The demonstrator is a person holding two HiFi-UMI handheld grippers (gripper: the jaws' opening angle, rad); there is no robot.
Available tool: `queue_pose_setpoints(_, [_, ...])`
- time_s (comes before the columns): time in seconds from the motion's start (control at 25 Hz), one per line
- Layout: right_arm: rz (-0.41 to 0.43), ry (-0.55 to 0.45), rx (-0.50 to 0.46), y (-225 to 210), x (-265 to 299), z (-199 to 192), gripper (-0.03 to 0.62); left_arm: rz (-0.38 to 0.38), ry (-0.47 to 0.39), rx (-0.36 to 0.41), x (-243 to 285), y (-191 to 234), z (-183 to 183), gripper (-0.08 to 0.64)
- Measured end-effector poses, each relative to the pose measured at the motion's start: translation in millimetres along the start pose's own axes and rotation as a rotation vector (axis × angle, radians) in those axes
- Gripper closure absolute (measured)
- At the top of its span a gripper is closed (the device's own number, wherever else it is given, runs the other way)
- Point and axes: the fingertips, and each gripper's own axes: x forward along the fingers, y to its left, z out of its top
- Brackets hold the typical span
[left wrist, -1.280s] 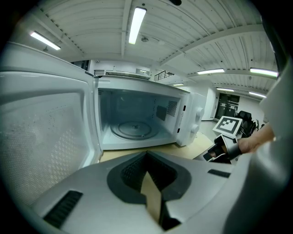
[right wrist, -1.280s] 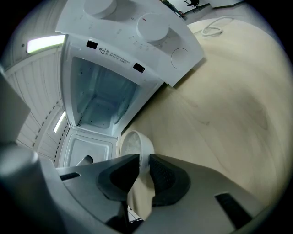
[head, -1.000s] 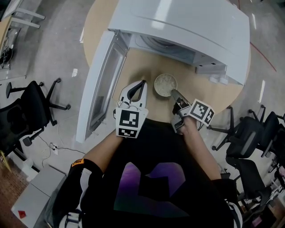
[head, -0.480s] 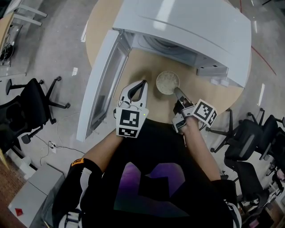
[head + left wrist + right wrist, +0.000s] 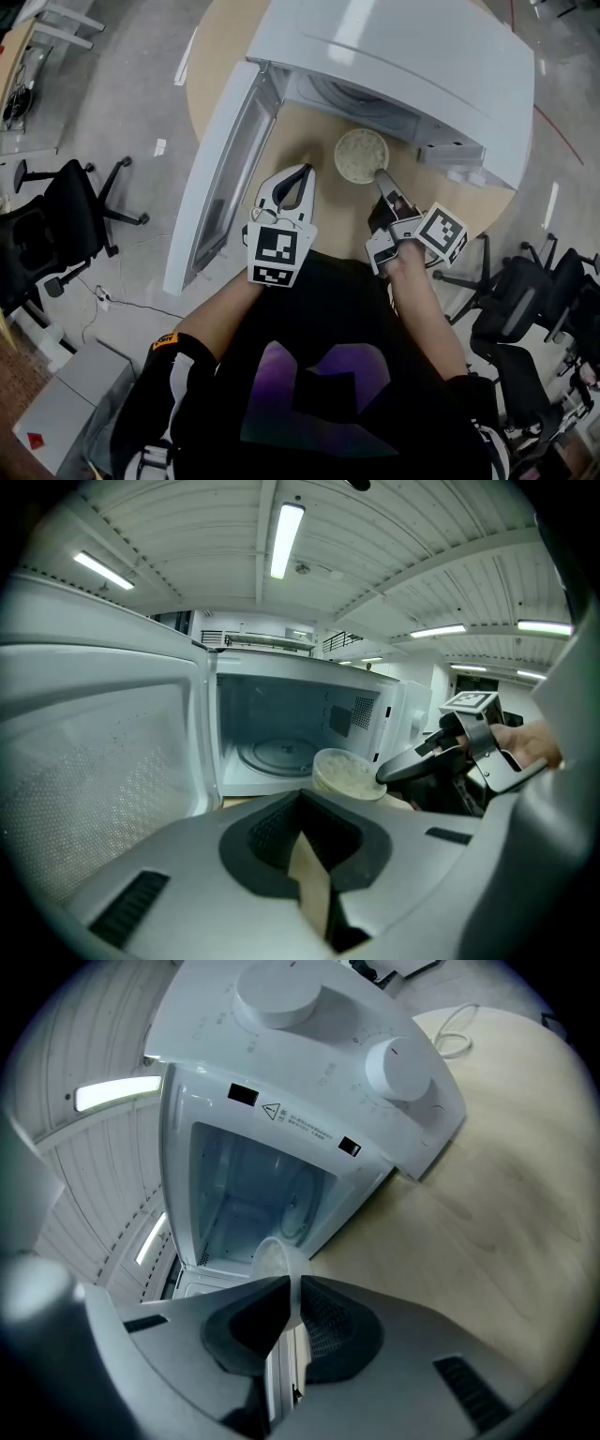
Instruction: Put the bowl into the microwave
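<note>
Round wooden table; black office chairs either side; grey floor.

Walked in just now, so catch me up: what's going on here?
A person holds a tool in each hand. The right tool is shut on the rim of a bowl, holding it just in front of the microwave, whose door stands open. The bowl is not inside yet. The left tool is shut and empty.
</note>
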Motion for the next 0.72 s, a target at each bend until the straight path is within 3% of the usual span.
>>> queue_pose_setpoints(0.72, [-0.008, -0.155, 0.056, 14.3, 38.6, 53.6, 0.546, 0.048, -0.022, -0.004, 26.6, 10.1, 13.4, 0.514])
